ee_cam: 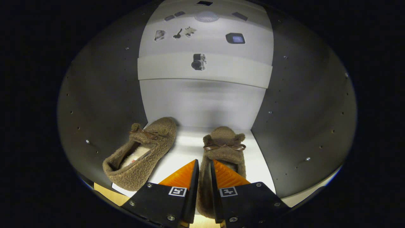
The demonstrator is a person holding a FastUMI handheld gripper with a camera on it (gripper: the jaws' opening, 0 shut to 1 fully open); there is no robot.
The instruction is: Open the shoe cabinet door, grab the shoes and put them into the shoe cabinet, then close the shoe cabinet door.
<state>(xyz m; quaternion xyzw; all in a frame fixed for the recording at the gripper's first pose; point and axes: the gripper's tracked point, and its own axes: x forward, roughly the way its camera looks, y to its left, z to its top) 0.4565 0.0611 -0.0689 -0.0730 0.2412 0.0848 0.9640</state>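
No readable text or numbers; square coded markers on jaws carry no letters

Camera rides the tool, facing close into the cabinet.

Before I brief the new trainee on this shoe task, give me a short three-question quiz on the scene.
1. True or false: both slippers sit inside the cabinet.
2. What is the tool shut on? A) left slipper B) right slipper C) nothing
3. Fill in: each slipper has a ____ on its top.

Key: 1 true; 2 B, both fingers press its side wall; 3 bow.
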